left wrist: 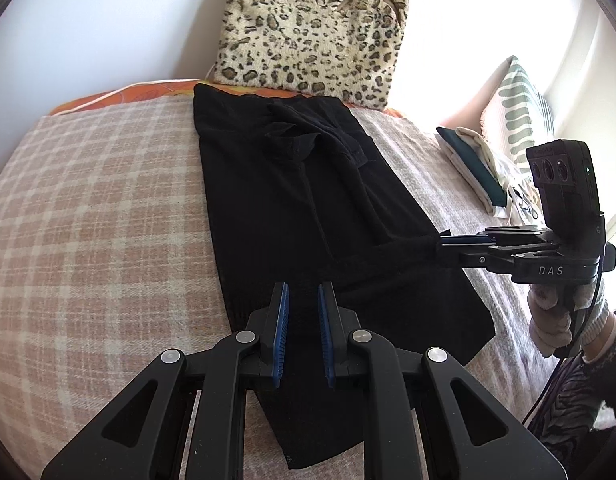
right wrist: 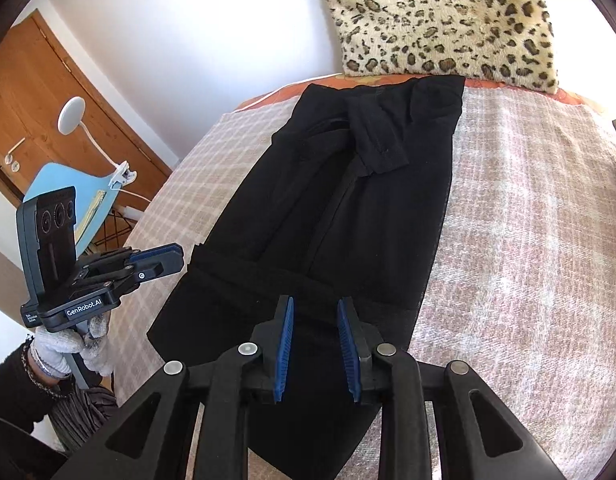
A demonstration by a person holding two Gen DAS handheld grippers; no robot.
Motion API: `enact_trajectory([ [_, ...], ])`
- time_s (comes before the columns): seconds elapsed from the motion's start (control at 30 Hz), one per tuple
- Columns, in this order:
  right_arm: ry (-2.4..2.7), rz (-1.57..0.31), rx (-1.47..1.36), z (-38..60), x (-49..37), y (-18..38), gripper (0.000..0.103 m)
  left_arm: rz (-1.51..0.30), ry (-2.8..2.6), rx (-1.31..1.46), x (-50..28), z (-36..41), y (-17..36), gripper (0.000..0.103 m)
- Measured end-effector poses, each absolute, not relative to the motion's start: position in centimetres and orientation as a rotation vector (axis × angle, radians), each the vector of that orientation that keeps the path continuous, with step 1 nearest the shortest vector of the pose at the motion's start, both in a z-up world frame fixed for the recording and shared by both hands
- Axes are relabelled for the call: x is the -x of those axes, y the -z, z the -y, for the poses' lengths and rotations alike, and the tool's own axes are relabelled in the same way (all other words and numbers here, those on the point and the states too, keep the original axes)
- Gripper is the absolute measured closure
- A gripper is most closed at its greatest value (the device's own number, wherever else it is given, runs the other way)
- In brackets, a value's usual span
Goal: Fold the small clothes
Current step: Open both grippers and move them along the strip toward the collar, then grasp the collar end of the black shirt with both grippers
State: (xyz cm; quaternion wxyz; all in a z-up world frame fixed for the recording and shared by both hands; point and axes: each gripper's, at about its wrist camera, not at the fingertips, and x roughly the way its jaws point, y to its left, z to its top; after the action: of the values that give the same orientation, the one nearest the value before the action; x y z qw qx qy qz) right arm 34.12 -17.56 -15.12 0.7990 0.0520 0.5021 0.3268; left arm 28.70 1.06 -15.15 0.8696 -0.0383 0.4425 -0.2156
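Beyond black garment (left wrist: 308, 200): leopard cushion (left wrist: 311, 28); folded cloths (left wrist: 475, 168) beside striped pillow (left wrist: 519, 112).

The letters "D A S" can be read in white on the black body of the right gripper (left wrist: 447, 245), as seen from the left wrist view. The words "GenRobot.AI" are printed in white on the black side of the left gripper (right wrist: 176, 256), as seen from the right wrist view. Some smaller white print sits near that name, but it is too small to be read.
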Motion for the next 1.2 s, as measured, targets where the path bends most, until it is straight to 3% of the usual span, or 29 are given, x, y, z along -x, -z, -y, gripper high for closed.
enact_trajectory([
  [0.23, -0.611, -1.063, 0.013, 16.1, -35.0, 16.5, 0.080, -0.961, 0.390, 0.054, -29.9, -1.0, 17.2, 0.090],
  [0.43, -0.528, -1.011, -0.047, 18.6, -36.8, 15.0, 0.070, -0.923, 0.344, 0.098, -30.2, -2.5, 16.3, 0.089],
  [0.53, -0.520, -1.002, -0.049, 19.3, -36.6, 14.7, 0.069, -0.913, 0.326, 0.111, -30.5, -3.3, 15.9, 0.081],
  [0.73, -0.507, -1.013, -0.074, 20.0, -37.0, 14.8, 0.068, -0.859, 0.302, 0.148, -31.1, -4.5, 14.7, 0.077],
  [0.8, -0.503, -1.004, -0.078, 20.2, -37.1, 14.6, 0.063, -0.830, 0.296, 0.149, -31.3, -4.8, 14.2, 0.052],
  [0.9, -0.507, -0.994, -0.083, 20.4, -37.5, 14.5, 0.057, -0.821, 0.296, 0.190, -32.5, -5.6, 13.7, 0.052],
  [1.2, -0.507, -1.032, -0.138, 22.0, -42.5, 15.7, 0.054, -0.892, 0.339, 0.311, -40.8, -7.8, 15.5, 0.052],
])
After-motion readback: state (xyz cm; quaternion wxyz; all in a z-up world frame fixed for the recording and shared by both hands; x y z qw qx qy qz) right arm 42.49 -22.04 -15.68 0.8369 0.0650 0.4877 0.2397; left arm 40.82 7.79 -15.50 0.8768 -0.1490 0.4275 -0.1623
